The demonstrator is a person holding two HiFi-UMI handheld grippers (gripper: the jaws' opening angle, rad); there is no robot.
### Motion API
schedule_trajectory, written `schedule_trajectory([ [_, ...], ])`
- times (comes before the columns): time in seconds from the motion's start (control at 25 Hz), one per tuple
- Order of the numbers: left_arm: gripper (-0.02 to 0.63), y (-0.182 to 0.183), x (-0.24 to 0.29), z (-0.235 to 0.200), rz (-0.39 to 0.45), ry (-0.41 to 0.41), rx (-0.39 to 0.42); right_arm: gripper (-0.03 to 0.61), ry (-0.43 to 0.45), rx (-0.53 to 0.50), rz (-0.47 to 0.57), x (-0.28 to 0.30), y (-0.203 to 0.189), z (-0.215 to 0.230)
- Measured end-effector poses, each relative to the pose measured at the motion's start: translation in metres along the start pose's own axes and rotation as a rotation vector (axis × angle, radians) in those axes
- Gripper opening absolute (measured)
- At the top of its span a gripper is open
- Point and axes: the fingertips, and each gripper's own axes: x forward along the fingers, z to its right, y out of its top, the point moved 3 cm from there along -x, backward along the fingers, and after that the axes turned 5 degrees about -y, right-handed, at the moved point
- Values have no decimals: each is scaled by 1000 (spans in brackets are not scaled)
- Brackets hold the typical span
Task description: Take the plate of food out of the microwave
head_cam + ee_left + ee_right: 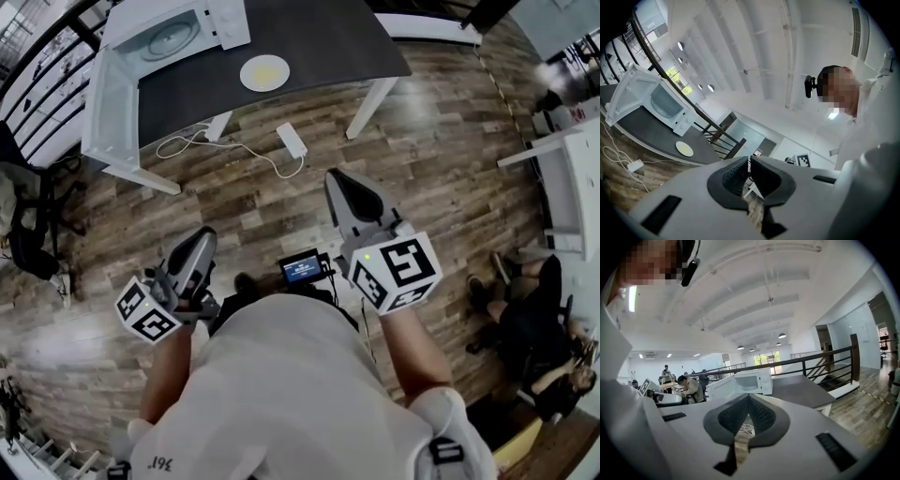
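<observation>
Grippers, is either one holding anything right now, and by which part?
Nothing is held. The left gripper and right gripper are both shut and empty; the plate sits on the table beside the microwave.

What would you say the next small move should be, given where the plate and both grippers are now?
Probably step forward and push the open door of the microwave shut with the left gripper. The plate already lies on the dark table, outside the microwave. The left gripper and the right gripper are near the person's body, jaws together and empty.
</observation>
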Motion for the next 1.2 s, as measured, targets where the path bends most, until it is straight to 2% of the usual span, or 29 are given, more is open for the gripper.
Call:
schedule_trajectory([
  [0.12,20,12,2,6,2,-36,34,2,-37,0,45,-10,14,4],
  [0.24,20,20,-8,13,-12,-56,64,2,-62,45,78,-15,17,-3],
  [0.4,20,22,-28,13,-25,-65,78,2,-47,88,83,-15,12,-26],
  [0.76,20,21,-57,13,-32,-87,70,0,-46,47,72,-15,9,-61],
  [1.2,20,19,-64,14,-36,-114,52,0,-69,38,74,-21,7,-69],
])
